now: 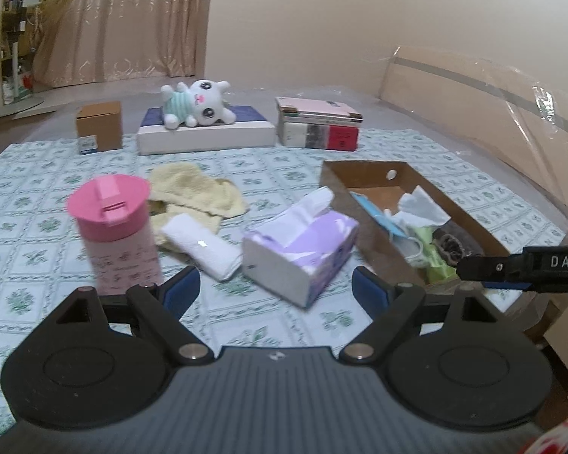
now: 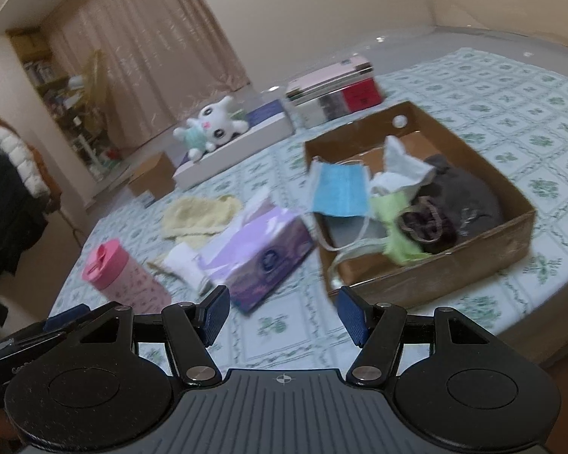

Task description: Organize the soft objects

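A brown cardboard tray (image 1: 363, 223) (image 2: 435, 268) holds a blue face mask (image 2: 339, 189), a white cloth (image 2: 397, 170), a light green cloth (image 2: 394, 227) and a dark grey pouch (image 2: 465, 196). Left of it lie a purple tissue box (image 1: 303, 253) (image 2: 261, 249), a rolled white towel (image 1: 204, 249) (image 2: 185, 265) and a crumpled yellow cloth (image 1: 193, 193) (image 2: 197, 212). A white plush toy (image 1: 200, 104) (image 2: 212, 128) lies on a flat white box at the back. My left gripper (image 1: 276, 289) hangs open before the tissue box, holding nothing. My right gripper (image 2: 284, 314) is open and empty, short of the tray's near corner.
A pink lidded cup (image 1: 113, 227) (image 2: 121, 276) stands close to my left gripper's left finger. At the back are a small cardboard box (image 1: 99, 126) and a stack of books (image 1: 318, 125). A green-patterned cloth (image 1: 284, 166) covers the surface. Plastic-wrapped furniture stands on the right.
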A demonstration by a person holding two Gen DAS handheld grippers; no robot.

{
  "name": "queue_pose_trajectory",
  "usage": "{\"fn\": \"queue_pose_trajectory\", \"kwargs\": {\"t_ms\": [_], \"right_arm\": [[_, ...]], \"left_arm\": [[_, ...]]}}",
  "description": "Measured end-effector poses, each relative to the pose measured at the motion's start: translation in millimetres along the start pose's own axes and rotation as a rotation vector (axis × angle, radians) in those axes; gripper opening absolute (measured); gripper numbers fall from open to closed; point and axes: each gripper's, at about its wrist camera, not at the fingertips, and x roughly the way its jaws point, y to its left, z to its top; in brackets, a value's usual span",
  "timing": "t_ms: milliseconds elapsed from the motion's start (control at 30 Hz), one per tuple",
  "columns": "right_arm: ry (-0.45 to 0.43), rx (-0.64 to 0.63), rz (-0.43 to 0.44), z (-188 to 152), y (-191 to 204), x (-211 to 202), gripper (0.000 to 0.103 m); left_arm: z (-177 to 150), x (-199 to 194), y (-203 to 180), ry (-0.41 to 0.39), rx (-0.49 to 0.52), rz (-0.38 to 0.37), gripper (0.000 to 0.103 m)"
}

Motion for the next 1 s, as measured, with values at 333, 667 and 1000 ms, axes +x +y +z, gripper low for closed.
{"fn": "queue_pose_trajectory", "kwargs": {"t_ms": [333, 667, 1000], "right_arm": [[0.026, -0.052, 0.015, -2, 25, 14, 0.063], [0.046, -0.099, 0.033, -3, 33, 24, 0.078], [0.069, -0.185, 0.047, -1, 55, 41, 0.081]], "left_arm": [[-8, -11, 30, -0.005, -0.028, 0.044, 0.086], [-11, -13, 44, -0.011, -0.037, 0.073, 0.087], [-12, -14, 65, 0.036, -0.073, 0.089, 0.087]]}}
